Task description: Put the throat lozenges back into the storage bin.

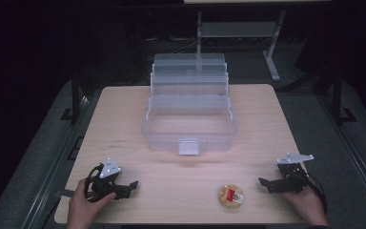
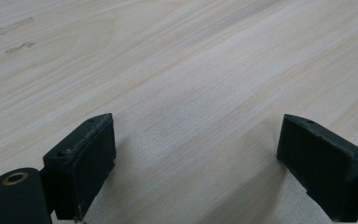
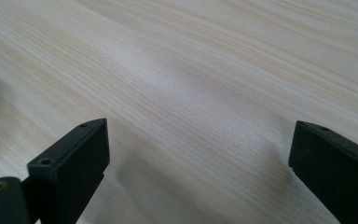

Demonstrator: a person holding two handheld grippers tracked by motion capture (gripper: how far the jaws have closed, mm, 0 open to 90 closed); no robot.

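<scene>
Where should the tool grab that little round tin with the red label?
Probably by its rim, coming straight down from above. The round tin lies flat on the table, so its low curved side offers two opposite edges to pinch. The right tool is nearest, just to its right, with jaws wide apart and nothing between them.

Bare table (image 1: 181,183) before box (image 1: 189,129) — unobstructed

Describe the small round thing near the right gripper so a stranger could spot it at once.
Start at the wooden table and its clear plastic box in the middle. Come toward the near edge, right of centre: the round tin lies flat there, just left of the right gripper. It is the only small loose item, tan-rimmed with a red label.
</scene>
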